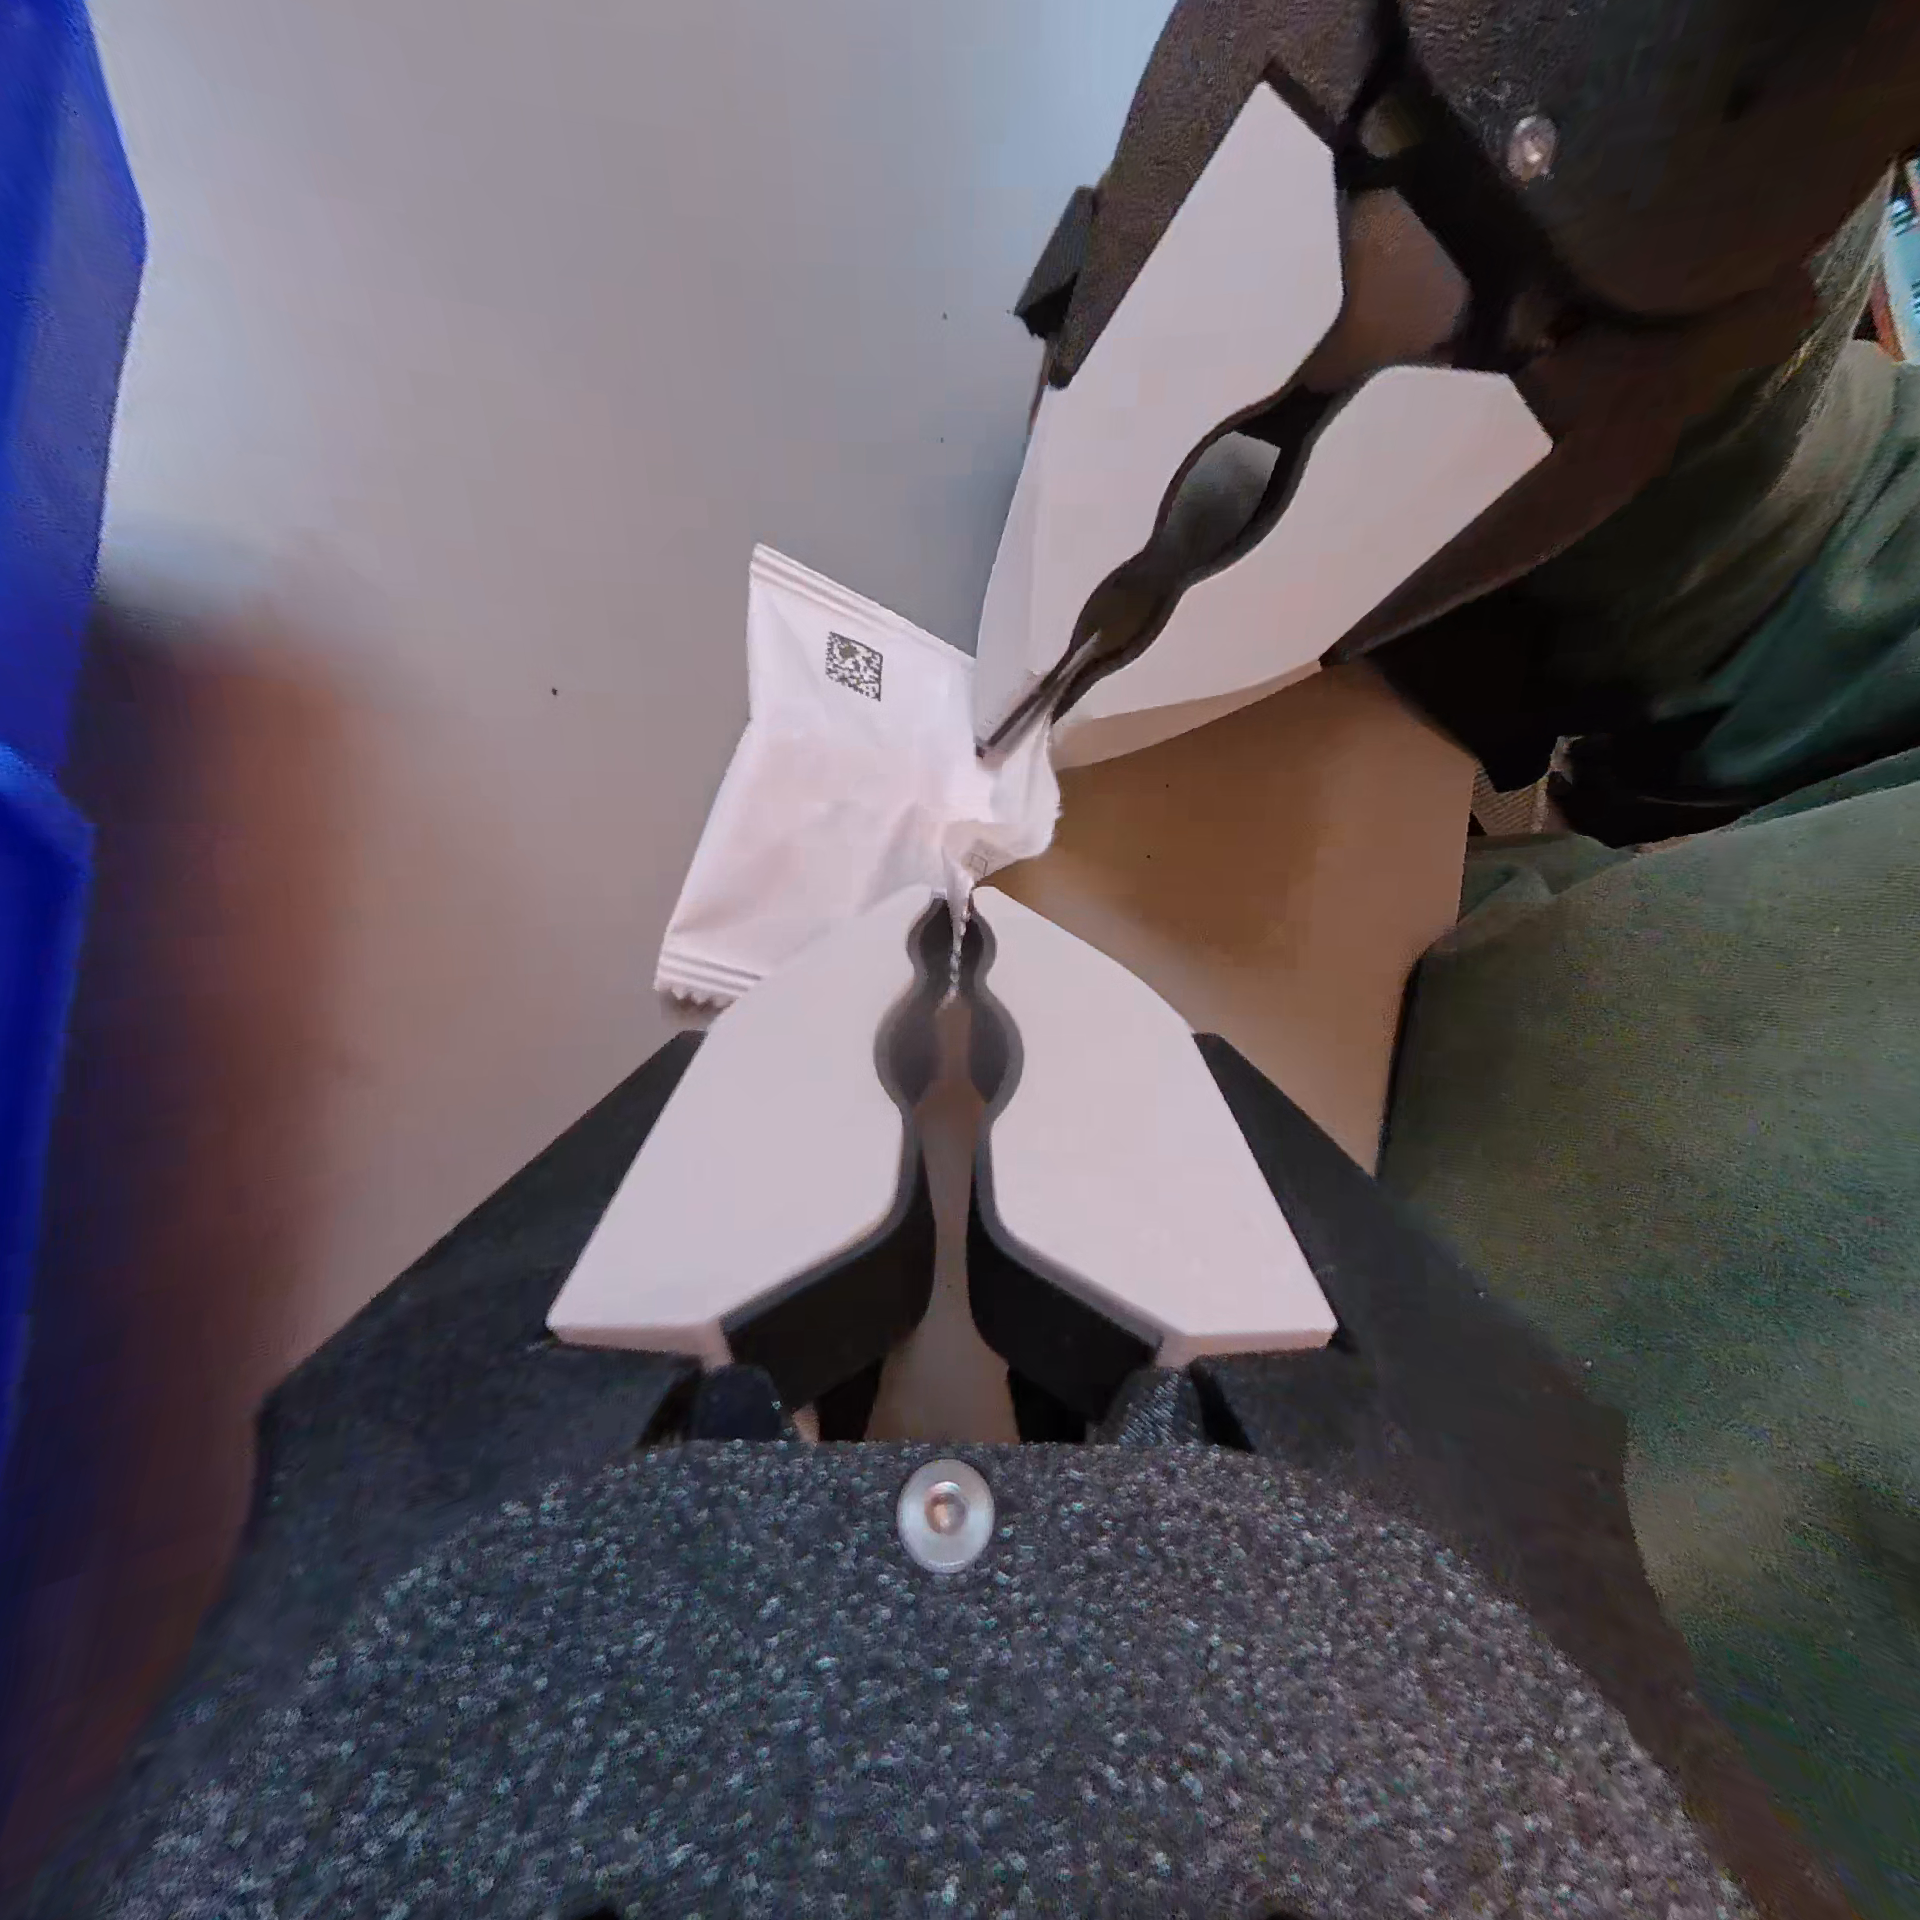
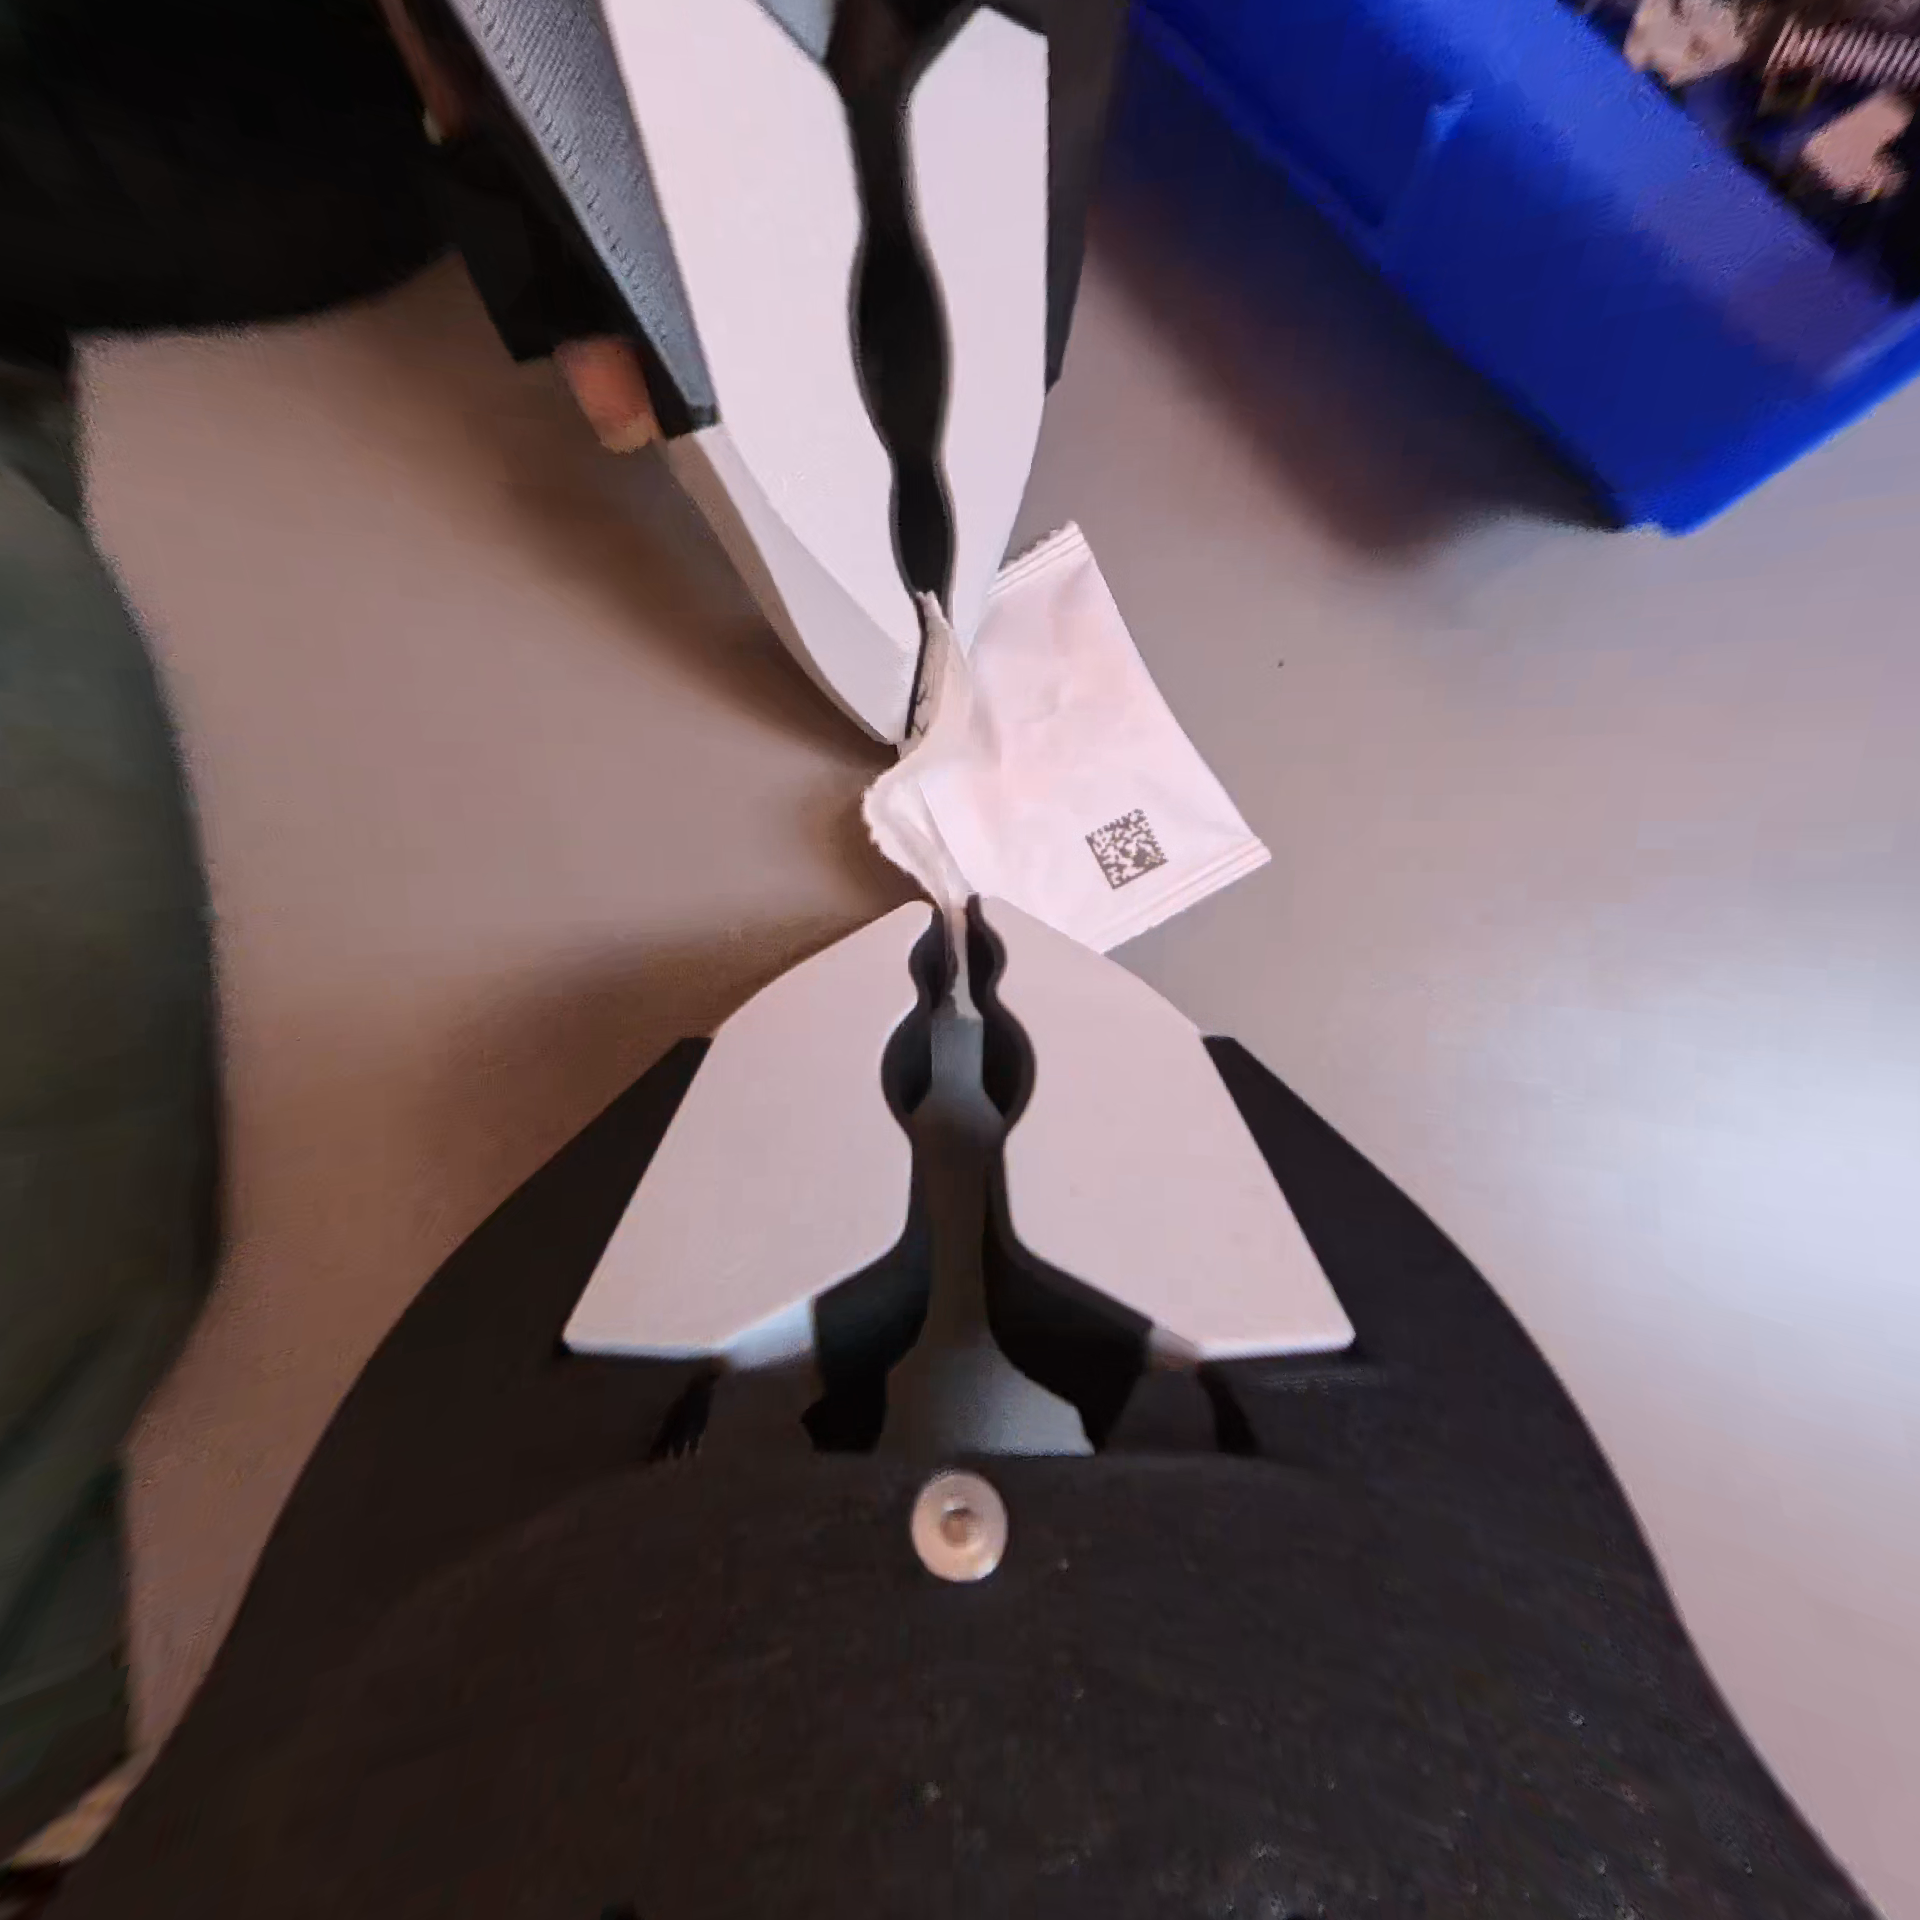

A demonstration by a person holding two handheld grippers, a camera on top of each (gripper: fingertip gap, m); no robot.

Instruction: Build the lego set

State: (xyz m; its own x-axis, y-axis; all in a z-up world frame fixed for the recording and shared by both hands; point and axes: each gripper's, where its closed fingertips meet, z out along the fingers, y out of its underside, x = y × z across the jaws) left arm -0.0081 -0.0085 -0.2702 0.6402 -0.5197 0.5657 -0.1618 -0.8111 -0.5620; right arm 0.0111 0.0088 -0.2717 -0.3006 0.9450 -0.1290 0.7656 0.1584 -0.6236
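Left wrist view: two tongs, left tongs point(image 1: 954, 914) and right tongs point(image 1: 1023, 727), one sachet point(image 1: 831, 769).

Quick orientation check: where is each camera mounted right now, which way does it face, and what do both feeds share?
Left wrist view: sits on the left claw, facing forward and down at the grey table; own white fingers pinch the white sachet; the right claw enters from upper right, green clothing beside it.
Right wrist view: sits on the right claw, facing the left claw head-on over the table; a fingertip shows upper left.
Shared: the sachet, both claws clamped on its crumpled end, and the blue bin.
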